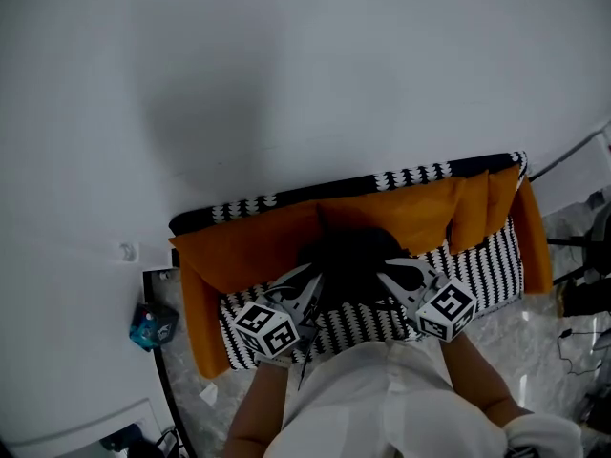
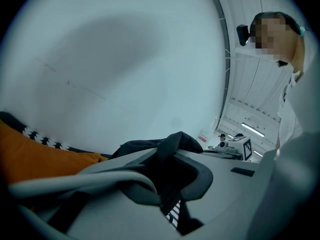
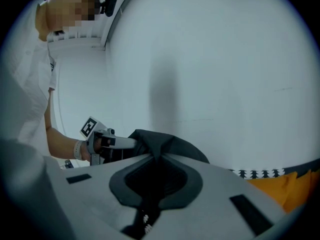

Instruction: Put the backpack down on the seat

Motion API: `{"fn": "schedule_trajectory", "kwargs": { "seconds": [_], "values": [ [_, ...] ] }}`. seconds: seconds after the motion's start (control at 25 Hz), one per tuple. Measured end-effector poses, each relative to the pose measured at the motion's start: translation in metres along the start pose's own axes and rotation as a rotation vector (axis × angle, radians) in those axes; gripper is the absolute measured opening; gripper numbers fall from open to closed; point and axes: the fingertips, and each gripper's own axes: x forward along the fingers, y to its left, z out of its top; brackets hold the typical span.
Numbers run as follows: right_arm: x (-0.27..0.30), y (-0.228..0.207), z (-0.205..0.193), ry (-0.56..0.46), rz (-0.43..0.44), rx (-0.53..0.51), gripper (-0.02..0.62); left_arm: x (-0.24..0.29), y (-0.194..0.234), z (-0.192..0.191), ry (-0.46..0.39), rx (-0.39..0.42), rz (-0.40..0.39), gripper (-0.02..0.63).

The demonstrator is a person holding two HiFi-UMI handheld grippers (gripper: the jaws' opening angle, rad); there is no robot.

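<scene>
The black backpack (image 1: pixel 351 260) hangs between my two grippers, just above the black-and-white striped seat (image 1: pixel 496 267) and in front of its orange back cushions (image 1: pixel 248 246). My left gripper (image 1: pixel 310 282) is shut on a fold of the backpack's fabric (image 2: pixel 172 141) on its left side. At the bag's right side my right gripper (image 1: pixel 387 273) is shut on another fold (image 3: pixel 167 143). In the right gripper view the left gripper (image 3: pixel 107 141) shows beyond the bag, with a hand on it. The bag's underside is hidden, so I cannot tell whether it touches the seat.
A plain white wall rises behind the sofa. A blue object (image 1: pixel 153 324) lies on the floor left of the sofa's orange arm (image 1: pixel 196 332). Cables (image 1: pixel 573 342) and a dark stand (image 1: pixel 582 294) are on the floor at the right.
</scene>
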Motion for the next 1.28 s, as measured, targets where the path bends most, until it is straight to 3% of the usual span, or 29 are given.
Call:
{"fn": "schedule_trajectory", "kwargs": {
  "seconds": [0.56, 1.28],
  "values": [
    [0.021, -0.018, -0.084, 0.148, -0.022, 0.109, 0.025, 0.014, 0.04, -0.077, 0.148, -0.049, 0.048, 0.048],
    [0.048, -0.025, -0.179, 0.386, -0.027, 0.186, 0.025, 0.018, 0.089, -0.165, 0.33, -0.172, 0.129, 0.049]
  ]
}}
